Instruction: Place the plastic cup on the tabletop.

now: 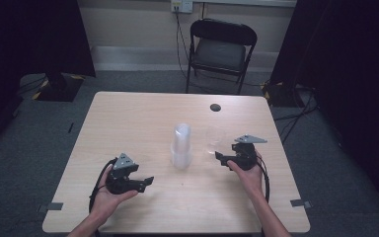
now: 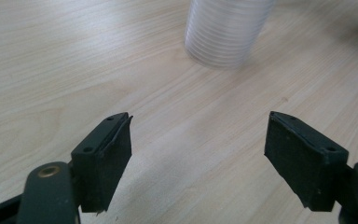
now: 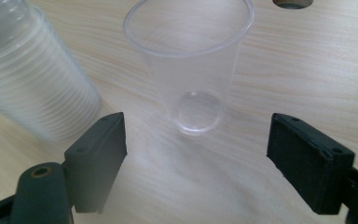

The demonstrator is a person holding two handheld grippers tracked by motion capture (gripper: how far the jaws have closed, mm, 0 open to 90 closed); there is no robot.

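A tall stack of clear plastic cups [image 1: 181,145] stands mid-table, wider at its base. To its right a single clear cup [image 1: 214,139] stands upright, mouth up. My right gripper [image 1: 219,156] is just in front of that cup, jaws open. In the right gripper view the single cup [image 3: 191,60] stands a little beyond the open right gripper [image 3: 196,158], untouched, with the stack [image 3: 28,79] at left. My left gripper [image 1: 148,181] rests open at the front left. In its own view the left gripper [image 2: 198,158] faces bare wood, the stack [image 2: 226,28] farther ahead.
The light wooden table [image 1: 128,123] has a round cable hole [image 1: 215,107] near its far edge, the same hole [image 3: 292,3] showing beyond the single cup. A black folding chair [image 1: 222,49] stands behind the table. Cables trail from both grippers toward the front edge.
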